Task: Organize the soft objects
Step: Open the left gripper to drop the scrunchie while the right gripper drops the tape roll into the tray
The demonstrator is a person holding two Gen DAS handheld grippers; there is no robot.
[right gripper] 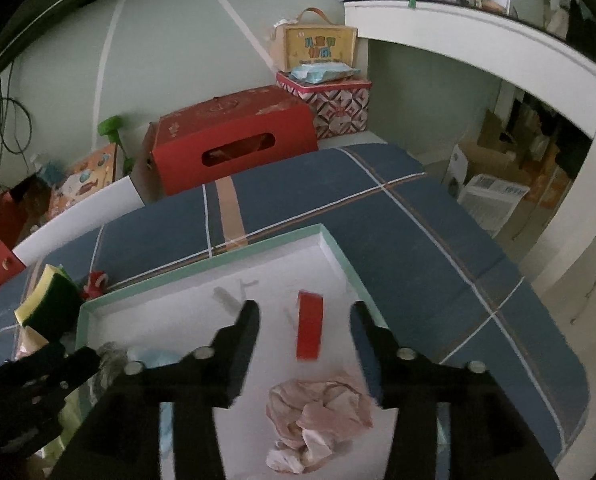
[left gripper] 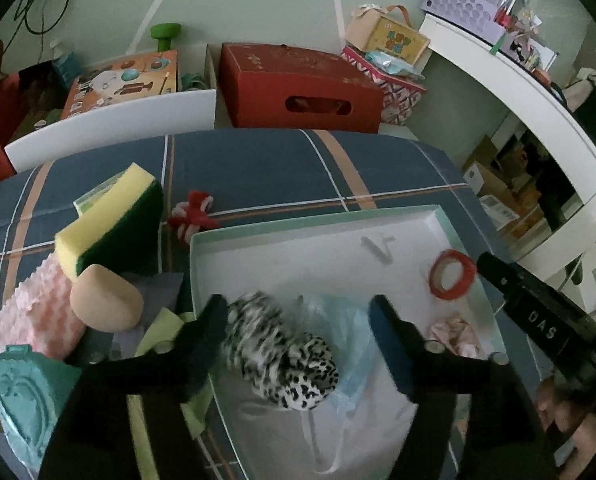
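A shallow white box with a mint rim lies on the blue plaid bed; it also shows in the right wrist view. Inside lie a leopard-print soft item, a light blue face mask, a red tape ring and a crumpled pink cloth. My left gripper is open above the leopard-print item. My right gripper is open above the pink cloth, either side of the tape ring.
Left of the box lie a yellow-green sponge, a beige sponge, a pink fluffy cloth, a teal case and a small red-white toy. A red carton and white board stand behind the bed.
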